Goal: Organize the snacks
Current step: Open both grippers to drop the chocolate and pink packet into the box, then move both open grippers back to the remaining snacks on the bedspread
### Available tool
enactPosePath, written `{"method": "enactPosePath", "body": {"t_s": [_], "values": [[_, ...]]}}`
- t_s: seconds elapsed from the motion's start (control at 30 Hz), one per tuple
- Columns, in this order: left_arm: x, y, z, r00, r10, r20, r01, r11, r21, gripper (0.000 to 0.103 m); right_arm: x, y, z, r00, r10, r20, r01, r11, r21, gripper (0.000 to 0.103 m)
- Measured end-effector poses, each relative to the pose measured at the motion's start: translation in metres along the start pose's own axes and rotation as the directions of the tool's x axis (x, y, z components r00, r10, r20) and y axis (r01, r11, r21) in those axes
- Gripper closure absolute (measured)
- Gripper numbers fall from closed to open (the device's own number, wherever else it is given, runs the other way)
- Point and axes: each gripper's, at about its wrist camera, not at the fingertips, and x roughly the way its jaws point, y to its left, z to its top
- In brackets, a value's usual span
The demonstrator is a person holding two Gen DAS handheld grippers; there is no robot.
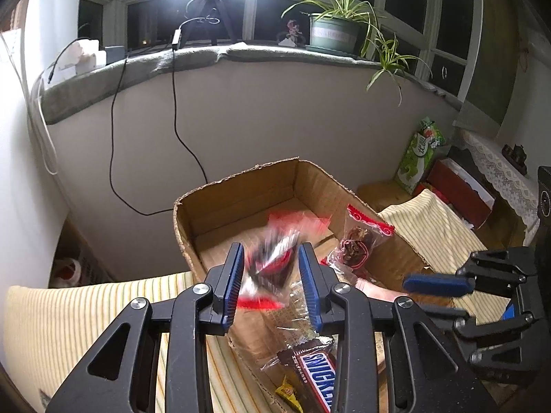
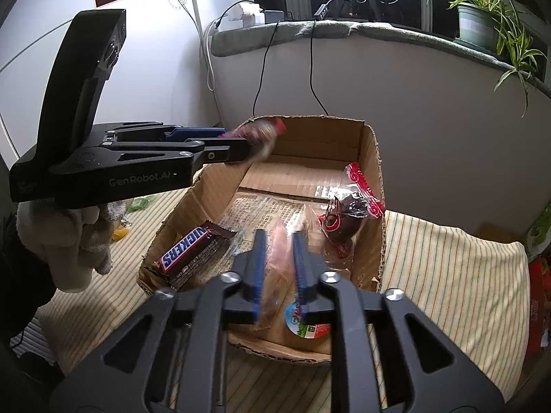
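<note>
Where Snickers (image 2: 191, 254) lies: box (image 2: 373, 186).

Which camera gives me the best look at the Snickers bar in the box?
The right wrist view. There the Snickers bar lies whole and unobstructed on the floor of the cardboard box, label readable. In the left wrist view the bar sits at the bottom edge, partly hidden behind the gripper's frame.

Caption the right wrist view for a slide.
Both grippers over the cardboard box: right gripper astride a pinkish packet, Snickers bar inside.
</note>
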Motion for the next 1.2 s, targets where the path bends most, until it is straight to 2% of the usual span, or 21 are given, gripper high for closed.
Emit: {"method": "enactPosePath", "body": {"t_s": [0.07,0.2,0.27,0.37,0.47,0.57,0.8,0.83,0.97,1.2], "values": [[0.0,0.0,0.0,1.0,0.003,0.003,-0.003,1.0,0.0,0.061,-0.001,0.002,0.0,1.0,-0.008,0.007,0.008,1.0,-0.007,0.058],[-0.003,0.001,0.001,1.0,0.008,0.011,-0.007,1.0,-0.006,0.057,-0.003,0.004,0.001,1.0,-0.017,0.015,0.018,1.0,-0.016,0.049],[-0.005,0.001,0.0,1.0,0.01,0.014,-0.01,1.0,-0.005,0.052,-0.003,0.006,0.001,1.0,-0.023,0.018,0.024,0.999,-0.022,0.037],[-0.009,0.001,0.0,1.0,0.009,0.018,-0.009,1.0,-0.001,0.05,-0.005,0.007,0.001,0.999,-0.025,0.027,0.025,0.999,-0.02,0.031],[-0.013,0.0,-0.001,1.0,0.011,0.021,-0.012,1.0,0.001,0.05,-0.006,0.008,0.0,0.999,-0.026,0.03,0.027,1.0,-0.009,0.026],[-0.02,0.0,-0.001,0.999,0.012,0.03,-0.012,1.0,0.0,0.046,-0.008,0.01,-0.001,0.999,-0.023,0.028,0.023,1.0,0.006,0.025],[-0.039,0.001,-0.007,0.999,0.018,0.051,-0.017,1.0,-0.005,0.046,-0.015,0.017,-0.002,0.999,-0.013,0.037,0.011,0.999,0.038,0.025],[-0.042,0.002,-0.008,0.998,0.019,0.053,-0.019,1.0,-0.006,0.046,-0.016,0.019,-0.002,0.999,-0.013,0.04,0.011,0.999,0.037,0.024],[-0.056,0.006,-0.013,0.998,0.028,0.064,-0.027,1.0,-0.015,0.046,-0.021,0.03,-0.001,0.999,-0.022,0.045,0.022,1.0,0.012,0.009],[-0.084,0.023,-0.027,0.995,0.052,0.083,-0.048,0.998,-0.043,0.045,-0.027,0.058,0.0,0.999,-0.044,0.029,0.045,0.998,-0.032,0.007]]}}
